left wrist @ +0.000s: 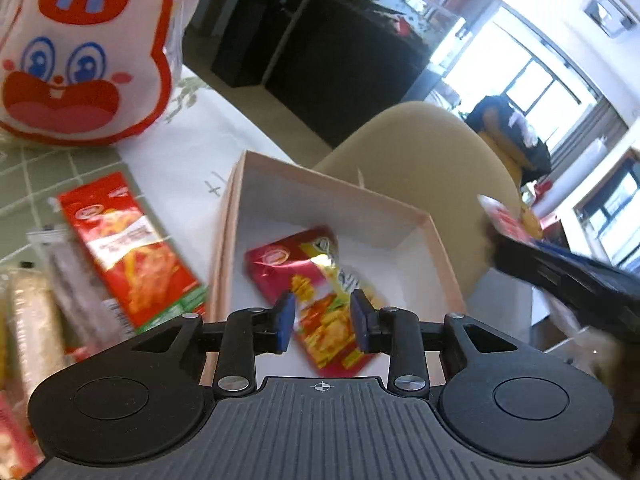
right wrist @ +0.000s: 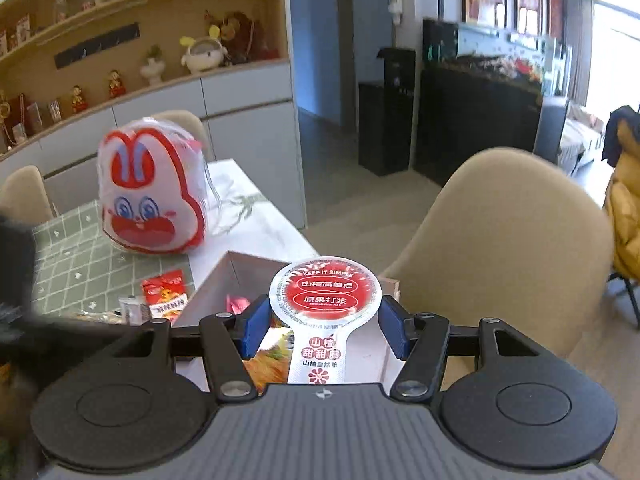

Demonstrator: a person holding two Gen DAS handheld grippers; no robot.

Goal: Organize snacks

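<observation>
Left gripper (left wrist: 323,322): low centre of the left wrist view, its 2 blue pads parted, nothing pinched; a red and yellow snack packet (left wrist: 320,300) lies below the gap, inside the box.
Right gripper (right wrist: 323,322): low centre of the right wrist view, clenched on a round foil-lidded snack cup (right wrist: 325,300), 1 blue pad pressing each side of the lid; the lid's long tab hangs down toward the camera.
Snack cup: held above the box, red disc with white lettering facing the lens.
Box (left wrist: 400,208): pale pink-edged, white inside, open-topped, centre of the left wrist view; it sits on the table near the edge facing the chair.
Packet in box: crumpled, tilted, resting on the box floor, its lower end toward the lens.
Second red packet (left wrist: 132,248): flat on the table, left of the box and just beside its wall.
Other wrapped snacks (left wrist: 72,280): blurred, at the lower left edge of the left wrist view; kind cannot be told.
Rabbit bag (left wrist: 80,52): white with red outline and blue eyes, upright at the upper left, well apart from the box.
Table (left wrist: 180,160): white top with a green checked cloth on its left part.
Chair (right wrist: 512,248): beige, right of the box, beyond the table edge.
Right gripper seen from the left wrist view: dark blurred shape at right edge.
</observation>
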